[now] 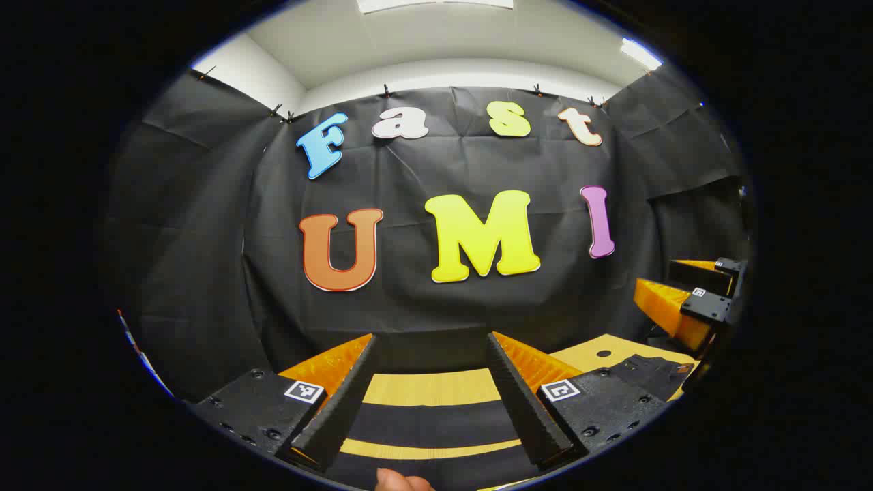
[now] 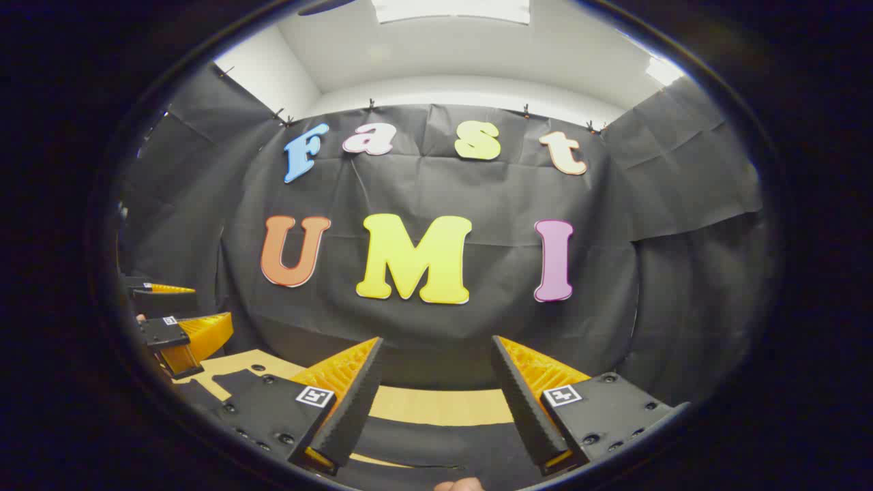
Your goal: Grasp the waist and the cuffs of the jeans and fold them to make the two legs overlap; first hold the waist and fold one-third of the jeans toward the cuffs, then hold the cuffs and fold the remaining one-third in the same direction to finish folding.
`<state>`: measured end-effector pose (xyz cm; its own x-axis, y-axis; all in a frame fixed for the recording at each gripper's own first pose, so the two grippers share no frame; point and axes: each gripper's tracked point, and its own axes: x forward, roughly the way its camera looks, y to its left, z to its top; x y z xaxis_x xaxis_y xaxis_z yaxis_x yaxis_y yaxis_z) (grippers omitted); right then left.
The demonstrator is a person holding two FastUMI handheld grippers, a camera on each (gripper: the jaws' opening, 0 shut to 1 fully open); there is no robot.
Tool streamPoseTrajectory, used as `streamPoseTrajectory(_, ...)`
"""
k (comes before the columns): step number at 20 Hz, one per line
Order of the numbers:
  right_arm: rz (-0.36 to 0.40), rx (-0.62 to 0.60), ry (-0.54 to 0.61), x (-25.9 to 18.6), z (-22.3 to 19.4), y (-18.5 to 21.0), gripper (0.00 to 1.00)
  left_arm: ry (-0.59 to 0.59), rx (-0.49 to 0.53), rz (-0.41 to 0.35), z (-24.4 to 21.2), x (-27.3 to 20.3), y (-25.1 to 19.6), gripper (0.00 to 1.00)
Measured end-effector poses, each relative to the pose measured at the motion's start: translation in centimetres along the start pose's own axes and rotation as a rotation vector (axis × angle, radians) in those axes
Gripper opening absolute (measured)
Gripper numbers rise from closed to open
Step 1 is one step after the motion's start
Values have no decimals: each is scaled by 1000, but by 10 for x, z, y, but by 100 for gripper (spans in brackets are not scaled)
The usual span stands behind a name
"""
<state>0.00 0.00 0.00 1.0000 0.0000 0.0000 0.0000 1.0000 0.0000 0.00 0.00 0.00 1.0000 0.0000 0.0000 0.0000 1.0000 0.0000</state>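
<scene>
Two grippers raised above a wooden table, left gripper and right gripper both spread apart and empty, dark jeans flat below, long axis running crosswise.

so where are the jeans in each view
Left gripper view: the dark jeans lie on the wooden table at the bottom, between and below the open left tongs.
Right gripper view: the jeans lie at bottom centre, under the open right tongs.
Shared landmark: the table's bare wood strip beyond the jeans.
</scene>
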Motion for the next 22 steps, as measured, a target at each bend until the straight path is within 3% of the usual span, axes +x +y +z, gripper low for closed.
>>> streamPoseTrajectory(22,-14,-12,40,5,-15,-1,93,8,-25,22,-5,9,9,99)
